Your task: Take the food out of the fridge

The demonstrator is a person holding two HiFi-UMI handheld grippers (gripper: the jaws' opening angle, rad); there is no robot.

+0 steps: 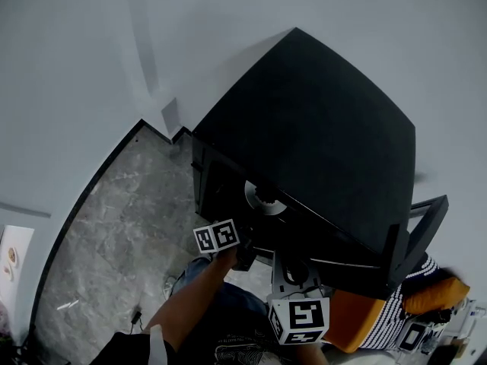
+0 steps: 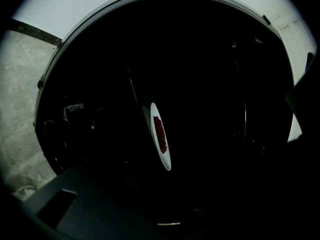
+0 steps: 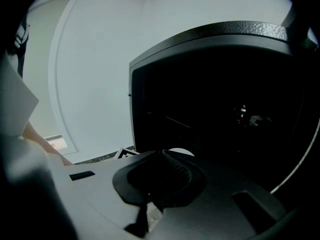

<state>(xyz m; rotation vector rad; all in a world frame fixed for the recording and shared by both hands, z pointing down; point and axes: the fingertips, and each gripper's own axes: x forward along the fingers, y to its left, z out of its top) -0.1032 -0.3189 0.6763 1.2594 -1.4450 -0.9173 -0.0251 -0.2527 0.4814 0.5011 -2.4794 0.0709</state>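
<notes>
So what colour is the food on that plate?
Dark red food, best in left gripper view.

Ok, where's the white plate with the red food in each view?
Head view: the white plate sits near centre, inside the black fridge.
Left gripper view: centre, seen nearly edge-on, with the red food on it.
Right gripper view: a white sliver, low centre.
Shared landmark: the black fridge around it.

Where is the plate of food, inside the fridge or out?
Inside: the plate of red food sits in the dark interior of the fridge.
</notes>
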